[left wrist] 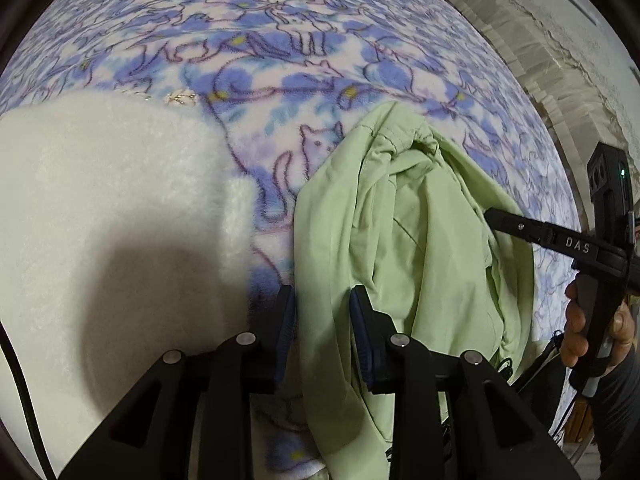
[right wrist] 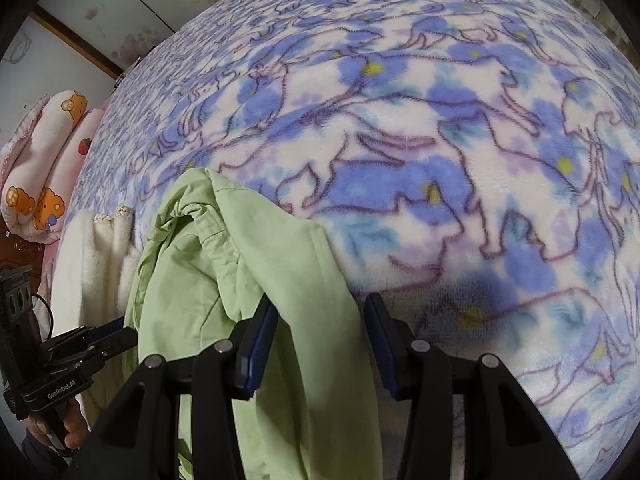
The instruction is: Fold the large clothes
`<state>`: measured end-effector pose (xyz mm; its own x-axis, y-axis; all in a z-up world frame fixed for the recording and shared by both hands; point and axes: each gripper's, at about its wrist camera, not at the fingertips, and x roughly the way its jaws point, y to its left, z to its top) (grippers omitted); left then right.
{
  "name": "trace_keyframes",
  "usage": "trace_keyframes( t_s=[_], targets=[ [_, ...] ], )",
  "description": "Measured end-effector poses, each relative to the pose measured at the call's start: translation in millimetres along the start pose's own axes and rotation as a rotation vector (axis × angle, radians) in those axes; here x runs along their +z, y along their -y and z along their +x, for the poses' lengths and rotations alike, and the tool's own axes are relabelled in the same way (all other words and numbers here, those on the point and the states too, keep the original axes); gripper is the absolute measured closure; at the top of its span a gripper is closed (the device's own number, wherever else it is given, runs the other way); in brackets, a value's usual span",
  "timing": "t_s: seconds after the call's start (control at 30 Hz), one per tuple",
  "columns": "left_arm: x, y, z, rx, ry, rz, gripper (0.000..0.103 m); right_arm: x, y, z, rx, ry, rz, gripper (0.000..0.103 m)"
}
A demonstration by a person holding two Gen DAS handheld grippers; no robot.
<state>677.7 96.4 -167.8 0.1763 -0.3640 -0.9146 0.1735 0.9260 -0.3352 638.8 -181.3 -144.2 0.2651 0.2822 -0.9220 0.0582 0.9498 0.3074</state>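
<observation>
Green garment (left wrist: 408, 240) pinched by left hand-held gripper (left wrist: 322, 332), pointing steeply down.

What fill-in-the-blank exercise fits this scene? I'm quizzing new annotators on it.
1. The garment between the left gripper's fingers is pale ____.
2. The fleece blanket under it is printed with outlines of ____.
3. The fluffy item lying beside the garment is ____ in colour.
4. The right gripper's jaws stand ____.

Missing words: green; cats; white; open
</observation>
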Motion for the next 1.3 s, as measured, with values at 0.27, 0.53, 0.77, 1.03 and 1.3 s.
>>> trace_keyframes(
  t_s=[0.27,0.53,0.77,1.03,1.3],
  targets=[
    [-2,14,19,0.169,-0.002,0.091,0.099,2,-5,5,-0.021,0.009,-0.036,0.079],
    [-19,24,-32,0.192,0.142,0.085,0.102,-11,-7,-46,0.035,0.118,-0.089,0.097],
    [-72,31,-107,0.097,0.275,0.068,0.103,-65,-5,-125,0.137,0.289,-0.179,0.097],
    [-164,37,-150,-0.007,0.364,0.021,0.103,-157,2,-178,0.170,0.423,-0.270,0.097],
    [-278,33,-139,-0.114,0.369,-0.063,0.103,-280,27,-177,0.140,0.418,-0.334,0.097]
  ],
)
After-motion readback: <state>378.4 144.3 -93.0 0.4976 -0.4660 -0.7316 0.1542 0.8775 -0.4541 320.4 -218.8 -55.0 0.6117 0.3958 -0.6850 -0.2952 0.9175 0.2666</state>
